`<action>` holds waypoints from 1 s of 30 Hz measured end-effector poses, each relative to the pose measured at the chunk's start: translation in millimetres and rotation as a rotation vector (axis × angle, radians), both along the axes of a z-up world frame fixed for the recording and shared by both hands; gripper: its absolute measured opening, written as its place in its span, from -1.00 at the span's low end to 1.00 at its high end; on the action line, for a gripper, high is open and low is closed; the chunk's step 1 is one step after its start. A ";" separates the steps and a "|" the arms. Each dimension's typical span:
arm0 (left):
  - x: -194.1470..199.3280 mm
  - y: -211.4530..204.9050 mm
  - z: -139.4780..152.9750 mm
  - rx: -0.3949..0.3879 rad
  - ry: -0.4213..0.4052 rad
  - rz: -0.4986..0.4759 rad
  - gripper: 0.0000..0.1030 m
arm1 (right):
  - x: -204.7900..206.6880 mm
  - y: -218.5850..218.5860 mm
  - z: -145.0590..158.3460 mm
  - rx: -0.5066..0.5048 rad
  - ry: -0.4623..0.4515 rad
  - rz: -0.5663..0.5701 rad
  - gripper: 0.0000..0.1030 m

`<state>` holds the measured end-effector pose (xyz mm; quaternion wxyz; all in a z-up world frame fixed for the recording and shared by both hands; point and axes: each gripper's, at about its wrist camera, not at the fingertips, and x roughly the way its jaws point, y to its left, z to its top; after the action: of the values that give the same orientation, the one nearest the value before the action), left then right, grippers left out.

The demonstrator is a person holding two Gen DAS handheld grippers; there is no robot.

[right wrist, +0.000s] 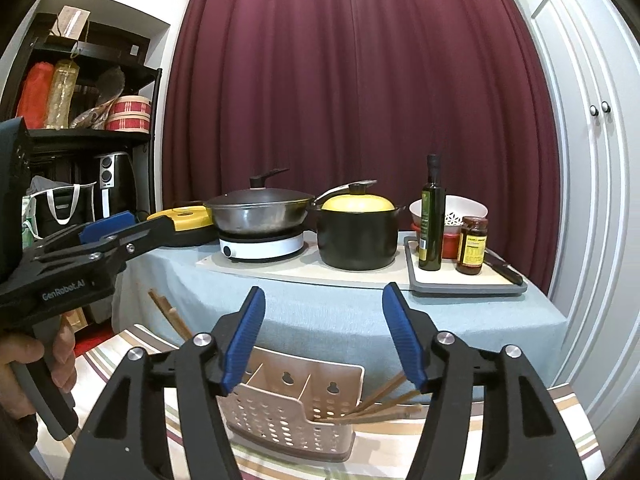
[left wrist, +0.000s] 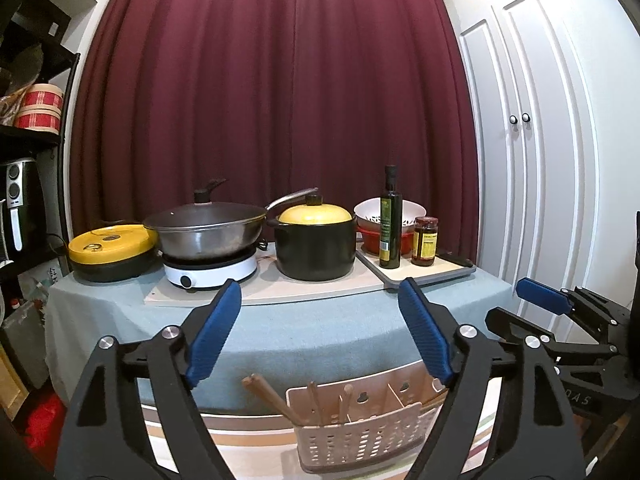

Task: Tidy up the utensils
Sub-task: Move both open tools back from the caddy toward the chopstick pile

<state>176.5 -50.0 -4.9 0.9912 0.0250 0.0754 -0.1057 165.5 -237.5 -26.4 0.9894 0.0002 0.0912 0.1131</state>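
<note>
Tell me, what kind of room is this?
Probably a home kitchen corner: a wok on a small cooker, a yellow-lidded pot, and an oil bottle on a cloth-covered table.

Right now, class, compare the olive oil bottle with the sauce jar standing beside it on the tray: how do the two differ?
The olive oil bottle is tall, slim and dark green with a narrow black-capped neck; the sauce jar is short, squat and wide-mouthed. The bottle rises well above the white colander behind, while the jar stays about level with its rim. The jar's contents look reddish brown. Both stand upright, closed and labelled, on the grey-rimmed tray.
</note>
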 end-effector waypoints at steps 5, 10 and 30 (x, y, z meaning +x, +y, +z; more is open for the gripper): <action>-12.3 6.9 0.3 0.001 0.018 0.029 0.65 | -11.9 -1.1 0.1 -0.005 -0.002 -0.014 0.32; -23.3 11.0 -7.8 0.017 0.097 0.031 0.73 | -27.6 -1.0 -5.3 -0.006 0.011 -0.026 0.35; -102.9 27.1 -112.4 -0.004 0.272 0.024 0.82 | -97.5 -12.8 -92.3 -0.021 0.179 -0.072 0.35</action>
<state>73.5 -22.9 -117.3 0.9731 0.0077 0.2092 -0.0963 68.0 -250.2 -118.7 0.9806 0.0033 0.1804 0.0763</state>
